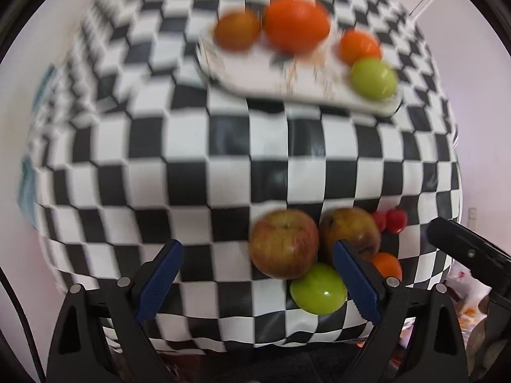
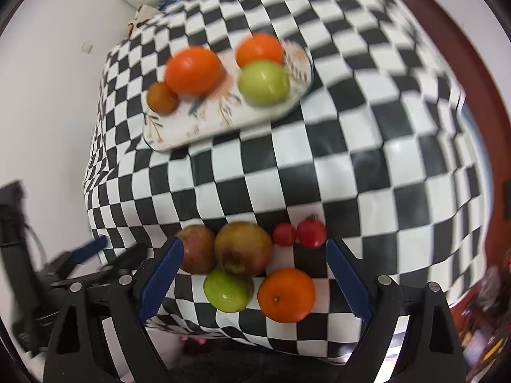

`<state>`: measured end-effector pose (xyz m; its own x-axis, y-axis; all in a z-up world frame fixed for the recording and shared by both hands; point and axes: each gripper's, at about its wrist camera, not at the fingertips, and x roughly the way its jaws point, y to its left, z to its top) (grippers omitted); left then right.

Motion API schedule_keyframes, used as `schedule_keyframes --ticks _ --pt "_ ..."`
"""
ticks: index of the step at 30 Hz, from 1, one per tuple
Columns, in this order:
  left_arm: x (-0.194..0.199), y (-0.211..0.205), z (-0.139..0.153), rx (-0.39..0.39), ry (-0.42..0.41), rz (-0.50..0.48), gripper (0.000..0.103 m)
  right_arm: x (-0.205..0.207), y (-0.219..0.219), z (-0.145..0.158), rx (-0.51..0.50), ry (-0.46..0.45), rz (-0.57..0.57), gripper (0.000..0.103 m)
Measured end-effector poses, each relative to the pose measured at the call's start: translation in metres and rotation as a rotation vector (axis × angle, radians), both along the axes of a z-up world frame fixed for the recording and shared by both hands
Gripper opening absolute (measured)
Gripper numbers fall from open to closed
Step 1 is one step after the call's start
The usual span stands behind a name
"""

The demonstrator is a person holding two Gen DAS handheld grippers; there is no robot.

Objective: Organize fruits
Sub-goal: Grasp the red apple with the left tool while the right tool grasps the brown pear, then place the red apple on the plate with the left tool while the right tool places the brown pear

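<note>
A white patterned plate [image 1: 255,76] [image 2: 179,127] at the far side of the checkered table holds a large orange [image 1: 295,22] [image 2: 193,70], a small brownish fruit [image 1: 236,30] [image 2: 162,97], a smaller orange [image 1: 359,46] [image 2: 259,49] and a green apple [image 1: 373,78] [image 2: 264,82]. Near the front edge lie two reddish apples [image 1: 282,244] [image 1: 351,229] [image 2: 198,249] [image 2: 242,247], a green apple [image 1: 317,289] [image 2: 227,290], an orange [image 1: 388,265] [image 2: 286,294] and two small red fruits [image 1: 396,220] [image 2: 311,233]. My left gripper [image 1: 258,284] is open and empty, left of this pile. My right gripper [image 2: 255,284] is open and empty, above the pile.
The black-and-white checkered cloth [image 1: 191,166] [image 2: 367,159] covers the table. White walls stand left and behind. The right gripper's black body [image 1: 463,249] shows at the right in the left wrist view; the left gripper [image 2: 89,255] shows at the left in the right wrist view.
</note>
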<state>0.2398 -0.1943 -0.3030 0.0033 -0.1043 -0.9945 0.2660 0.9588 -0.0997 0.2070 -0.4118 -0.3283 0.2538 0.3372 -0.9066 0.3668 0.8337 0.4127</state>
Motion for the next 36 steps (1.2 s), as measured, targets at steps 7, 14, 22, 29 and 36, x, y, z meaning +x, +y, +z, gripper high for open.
schedule_keyframes --ticks 7,14,22,29,36 --pt "0.002 -0.004 -0.051 -0.118 0.143 0.056 0.079 -0.005 -0.001 -0.029 0.030 0.040 0.010 0.083" --pt "-0.003 0.009 -0.035 -0.071 0.062 0.049 0.062 0.007 0.017 -0.037 0.044 0.053 0.069 0.083" --pt "0.001 0.025 -0.038 -0.033 0.039 0.036 0.064 0.029 0.052 -0.061 0.033 0.103 0.176 0.077" --pt "0.006 0.023 -0.050 -0.050 0.077 0.055 0.062 0.041 0.075 -0.067 -0.056 0.115 0.275 0.073" --pt "0.009 0.022 -0.037 -0.052 0.068 0.069 0.062 0.041 0.091 -0.061 -0.134 0.084 0.345 0.066"
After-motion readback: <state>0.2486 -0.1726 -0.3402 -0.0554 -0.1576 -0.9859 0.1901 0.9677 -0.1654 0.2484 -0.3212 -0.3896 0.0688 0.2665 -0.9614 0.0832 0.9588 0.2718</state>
